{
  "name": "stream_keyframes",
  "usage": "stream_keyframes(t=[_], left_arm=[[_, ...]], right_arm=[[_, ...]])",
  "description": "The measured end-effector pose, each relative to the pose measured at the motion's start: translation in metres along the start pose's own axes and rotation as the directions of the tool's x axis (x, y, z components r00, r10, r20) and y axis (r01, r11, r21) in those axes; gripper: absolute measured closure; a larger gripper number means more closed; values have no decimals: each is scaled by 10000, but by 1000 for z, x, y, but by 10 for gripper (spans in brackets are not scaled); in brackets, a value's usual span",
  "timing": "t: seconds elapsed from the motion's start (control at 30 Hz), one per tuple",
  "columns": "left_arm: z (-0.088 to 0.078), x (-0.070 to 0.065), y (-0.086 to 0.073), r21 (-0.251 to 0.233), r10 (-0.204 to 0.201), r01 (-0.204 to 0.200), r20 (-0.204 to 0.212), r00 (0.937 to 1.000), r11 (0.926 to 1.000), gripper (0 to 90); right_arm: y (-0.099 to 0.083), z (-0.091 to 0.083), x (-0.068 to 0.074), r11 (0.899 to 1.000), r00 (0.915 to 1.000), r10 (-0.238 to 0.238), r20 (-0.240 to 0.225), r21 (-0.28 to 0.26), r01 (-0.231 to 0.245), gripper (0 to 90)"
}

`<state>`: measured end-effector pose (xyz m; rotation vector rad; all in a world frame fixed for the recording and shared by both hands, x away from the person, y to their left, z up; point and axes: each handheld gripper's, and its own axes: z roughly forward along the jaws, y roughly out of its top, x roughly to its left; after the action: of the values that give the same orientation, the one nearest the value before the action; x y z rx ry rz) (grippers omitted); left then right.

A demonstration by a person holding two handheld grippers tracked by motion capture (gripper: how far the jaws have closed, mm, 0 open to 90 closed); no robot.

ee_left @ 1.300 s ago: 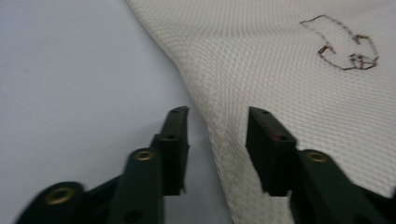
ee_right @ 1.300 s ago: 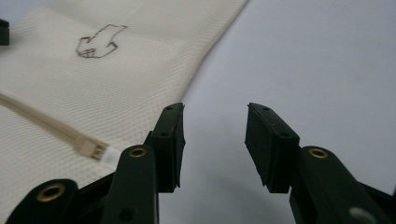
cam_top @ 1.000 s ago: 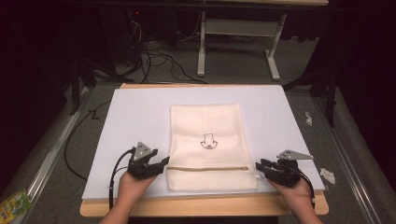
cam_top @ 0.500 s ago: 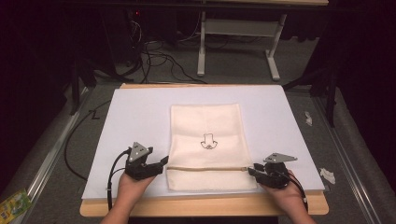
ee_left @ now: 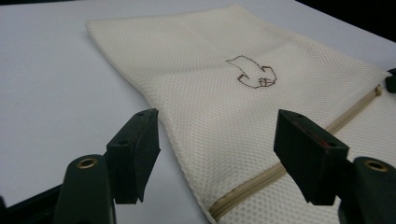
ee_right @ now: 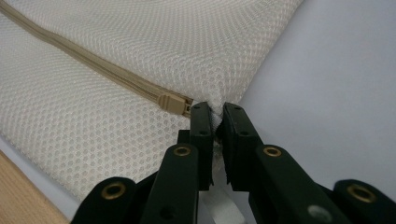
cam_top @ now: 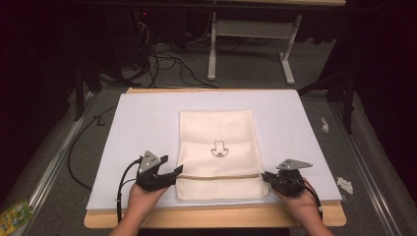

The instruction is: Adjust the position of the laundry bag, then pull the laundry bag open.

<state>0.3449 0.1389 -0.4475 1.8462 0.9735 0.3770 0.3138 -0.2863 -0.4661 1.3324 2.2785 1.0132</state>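
A cream mesh bag lies flat on the white sheet, with a small dark embroidered figure at its middle and a tan zipper across its near end. My left gripper stands open at the zipper's left end; in the left gripper view its jaws straddle the bag's edge without touching it. My right gripper is shut on the bag's right edge. In the right gripper view the mesh is pinched just beside the zipper pull.
The sheet covers a wooden table whose front edge runs under both hands. Cables trail off the left side. Crumpled white scraps lie on the floor at the right, and a white desk frame stands behind.
My right gripper has moved left to the bag's right edge and shut on the mesh by the zipper pull. The left gripper has barely moved.
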Motion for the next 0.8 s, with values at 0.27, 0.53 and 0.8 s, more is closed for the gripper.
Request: stream_keyframes(t=[0.27,0.53,0.8], left_arm=[[8,-13,3,90,120,-120,13,9999,9999,292],[33,-43,8,417,370,-398,655,9972,9983,332],[64,-100,12,585,361,-479,1888,9813,9971,554]], right_arm=[[3,-3,0,9995,9999,3,120,-301,1,841],[4,-5,0,9984,9999,97,133,-558,-89,843],[9,-12,5,9938,9990,-431,-73,-1028,421,843]])
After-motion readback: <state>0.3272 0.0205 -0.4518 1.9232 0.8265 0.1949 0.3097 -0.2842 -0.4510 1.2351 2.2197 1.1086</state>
